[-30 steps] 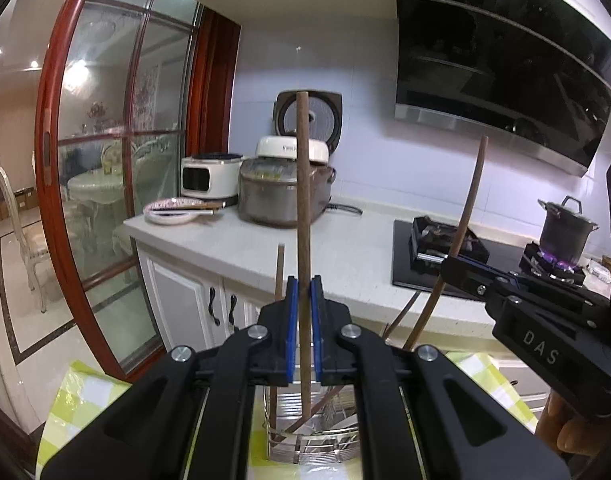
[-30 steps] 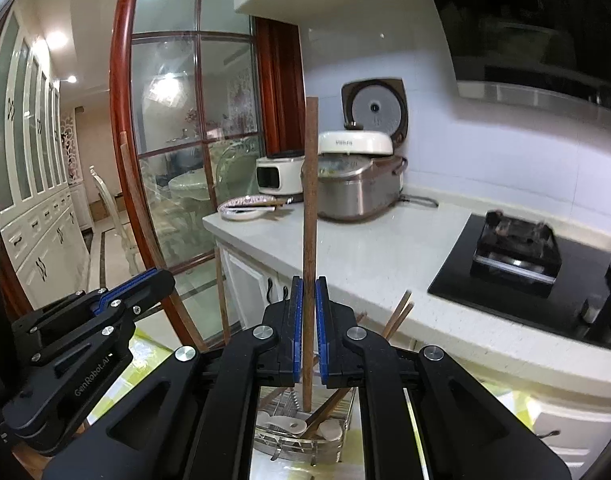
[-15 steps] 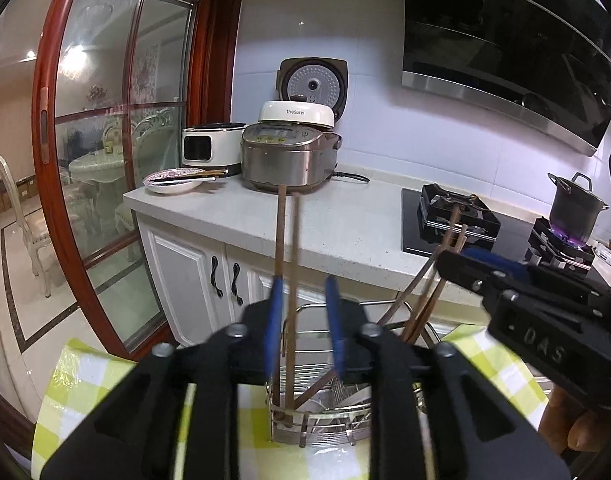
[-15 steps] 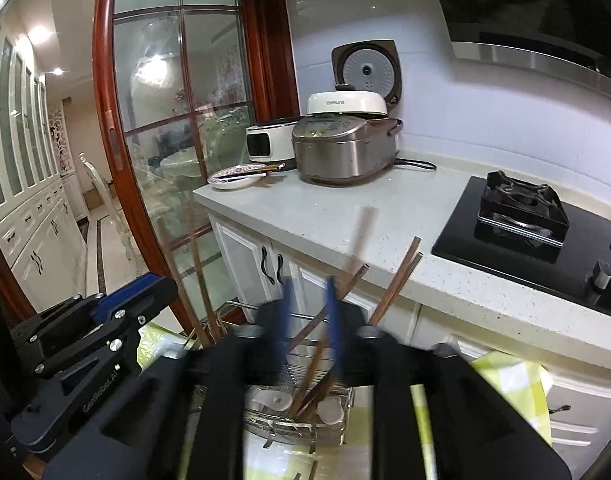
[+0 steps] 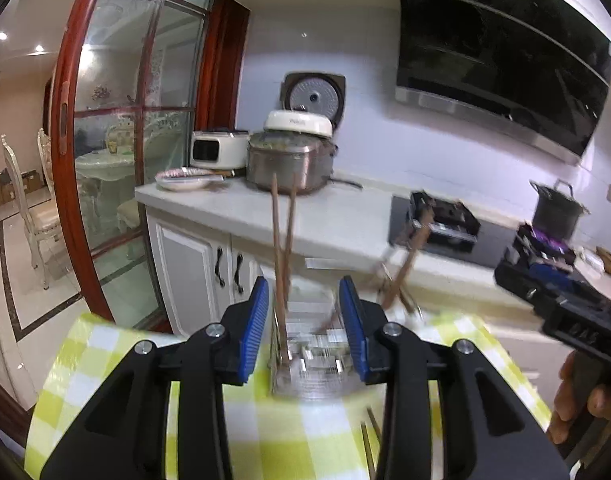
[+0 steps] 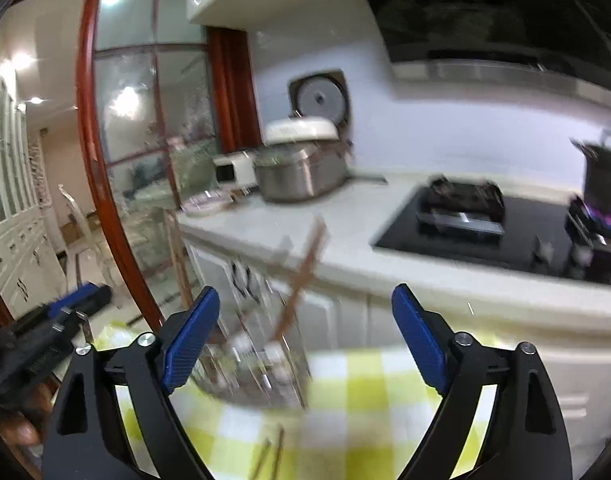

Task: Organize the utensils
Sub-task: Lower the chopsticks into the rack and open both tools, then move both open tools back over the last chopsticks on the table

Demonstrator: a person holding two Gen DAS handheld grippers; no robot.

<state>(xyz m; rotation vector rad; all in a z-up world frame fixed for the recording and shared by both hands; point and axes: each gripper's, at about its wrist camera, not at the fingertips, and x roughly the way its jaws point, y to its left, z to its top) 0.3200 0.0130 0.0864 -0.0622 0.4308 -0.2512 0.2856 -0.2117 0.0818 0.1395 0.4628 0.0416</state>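
Note:
A wire utensil basket [image 5: 311,356] stands on the yellow checked tablecloth [image 5: 105,364]. Two brown chopsticks [image 5: 281,248] stand upright in its left side and others [image 5: 405,268] lean out at its right. My left gripper [image 5: 307,326] is open and empty just in front of the basket. My right gripper [image 6: 305,340] is wide open and empty; the blurred basket [image 6: 257,364] and leaning chopsticks [image 6: 301,276] lie ahead of it. More chopsticks [image 6: 271,456] lie on the cloth near me, also in the left wrist view [image 5: 369,440].
A white kitchen counter [image 5: 337,224] runs behind the table with a rice cooker [image 5: 293,160], a plate [image 5: 183,180], a gas hob [image 5: 445,224] and a pot [image 5: 557,212] over a lit flame. A red-framed glass door [image 5: 77,160] stands at the left.
Both grippers opened and let go of the chopsticks they held upright; the chopsticks now rest in the basket. Both grippers have pulled back and the right has swung right.

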